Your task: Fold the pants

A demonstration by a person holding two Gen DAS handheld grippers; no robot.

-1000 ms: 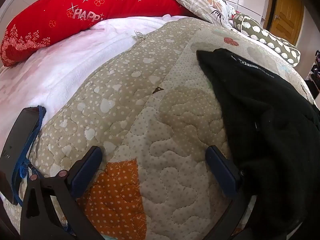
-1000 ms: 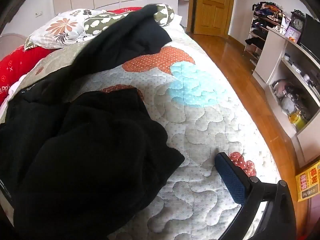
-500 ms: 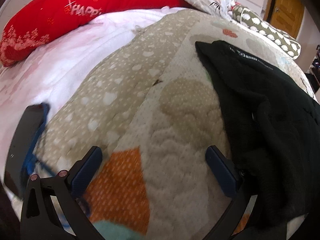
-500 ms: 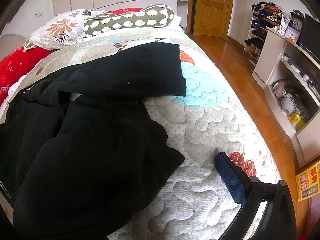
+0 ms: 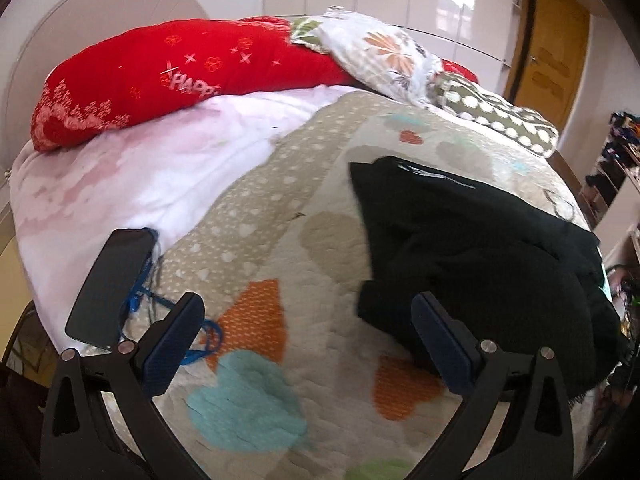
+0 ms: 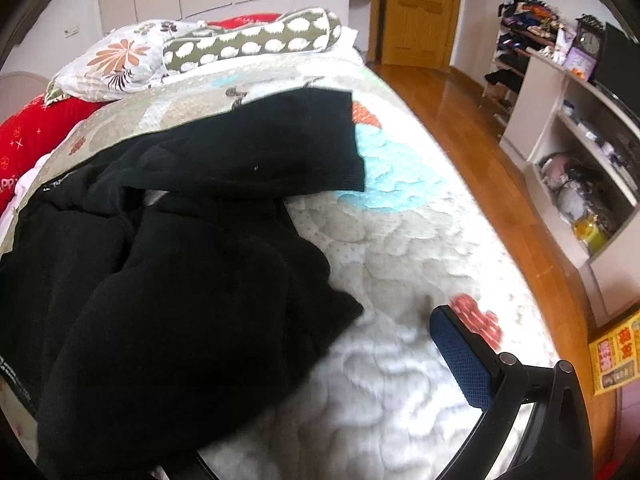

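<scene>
In the left wrist view, the left gripper (image 5: 306, 344) hovers with its jaws spread wide and nothing between them, above the patchwork quilt (image 5: 256, 280) that covers the bed. The black pants (image 5: 480, 256) lie crumpled on the quilt toward the bed's right edge, their near fold just beside the gripper's right finger. A dark phone (image 5: 110, 284) with a blue cord rests at the quilt's left edge. A red pillow (image 5: 160, 76) and a floral pillow (image 5: 384, 52) sit at the head of the bed.

In the right wrist view, the pants (image 6: 192, 240) are heaped over the left half of the quilt (image 6: 400, 248), one leg stretched toward the spotted bolster (image 6: 248, 42). Only one finger of the right gripper (image 6: 460, 356) shows, the other hidden by fabric, so its grip cannot be told.
</scene>
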